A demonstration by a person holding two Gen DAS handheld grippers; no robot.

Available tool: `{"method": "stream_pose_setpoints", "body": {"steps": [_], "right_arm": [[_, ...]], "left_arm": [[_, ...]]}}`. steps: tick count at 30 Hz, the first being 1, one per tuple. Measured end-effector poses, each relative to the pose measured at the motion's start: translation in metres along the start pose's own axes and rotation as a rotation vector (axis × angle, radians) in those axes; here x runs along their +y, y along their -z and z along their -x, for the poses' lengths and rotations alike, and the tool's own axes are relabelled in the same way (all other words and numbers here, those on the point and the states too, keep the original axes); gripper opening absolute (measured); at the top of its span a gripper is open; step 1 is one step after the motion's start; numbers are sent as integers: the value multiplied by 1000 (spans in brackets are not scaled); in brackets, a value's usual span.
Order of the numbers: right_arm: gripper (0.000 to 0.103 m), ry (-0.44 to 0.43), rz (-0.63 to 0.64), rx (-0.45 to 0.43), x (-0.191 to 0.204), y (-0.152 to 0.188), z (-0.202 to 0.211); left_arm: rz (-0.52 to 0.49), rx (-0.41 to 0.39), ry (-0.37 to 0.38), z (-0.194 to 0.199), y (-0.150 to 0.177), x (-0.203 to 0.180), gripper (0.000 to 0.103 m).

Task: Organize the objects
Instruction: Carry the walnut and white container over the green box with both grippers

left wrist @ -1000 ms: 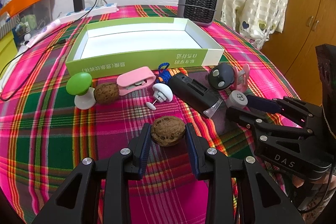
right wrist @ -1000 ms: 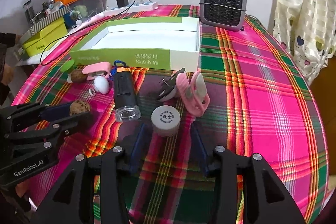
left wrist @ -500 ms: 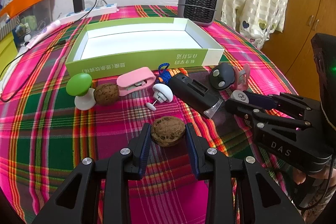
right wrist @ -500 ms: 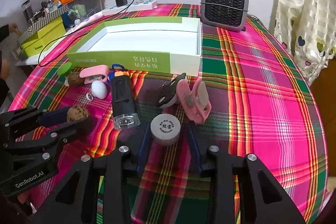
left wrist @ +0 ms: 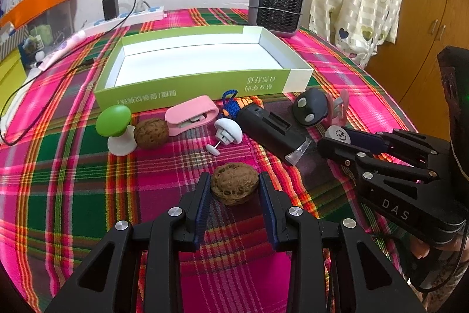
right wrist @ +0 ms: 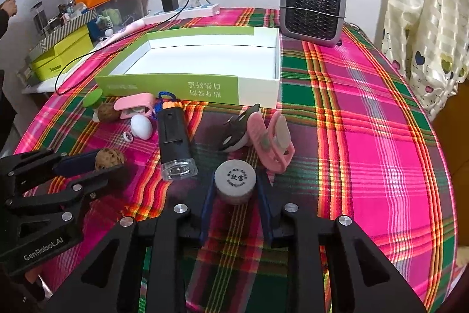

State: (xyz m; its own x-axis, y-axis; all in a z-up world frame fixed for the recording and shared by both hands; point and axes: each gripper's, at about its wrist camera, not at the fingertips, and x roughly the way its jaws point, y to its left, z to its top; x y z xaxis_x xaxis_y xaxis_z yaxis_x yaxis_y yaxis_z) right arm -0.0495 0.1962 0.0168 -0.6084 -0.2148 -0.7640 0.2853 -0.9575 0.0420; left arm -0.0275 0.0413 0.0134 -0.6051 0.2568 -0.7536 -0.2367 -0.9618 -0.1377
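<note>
1. The left gripper (left wrist: 234, 189) has its jaws pressed against a walnut (left wrist: 234, 183) on the table (left wrist: 58, 181).
2. The right gripper (right wrist: 234, 189) jaws clasp a small round jar (right wrist: 235, 181).
3. The green box (left wrist: 193, 90) lies straight ahead of both, well apart.

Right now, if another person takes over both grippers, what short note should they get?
Left gripper: shut on the walnut, which is still on the cloth.
Right gripper: shut on the small jar, also still on the cloth.
Box: open, nothing in it yet.
In front of the box, loose: second walnut, green mushroom, white mushroom, pink case, black torch, black round toy, pink clip.
Done: both grasps are made.
Left: probably lift the walnut and jar into the box, then the loose items.
</note>
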Motion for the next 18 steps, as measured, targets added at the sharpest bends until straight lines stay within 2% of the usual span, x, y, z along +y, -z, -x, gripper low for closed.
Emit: {"method": "stream_pose_setpoints", "body": {"steps": [18], "right_arm": [[29, -43, 24, -44, 6, -17, 18]], "left_arm": [[-24, -54, -17, 19, -21, 2, 30]]}}
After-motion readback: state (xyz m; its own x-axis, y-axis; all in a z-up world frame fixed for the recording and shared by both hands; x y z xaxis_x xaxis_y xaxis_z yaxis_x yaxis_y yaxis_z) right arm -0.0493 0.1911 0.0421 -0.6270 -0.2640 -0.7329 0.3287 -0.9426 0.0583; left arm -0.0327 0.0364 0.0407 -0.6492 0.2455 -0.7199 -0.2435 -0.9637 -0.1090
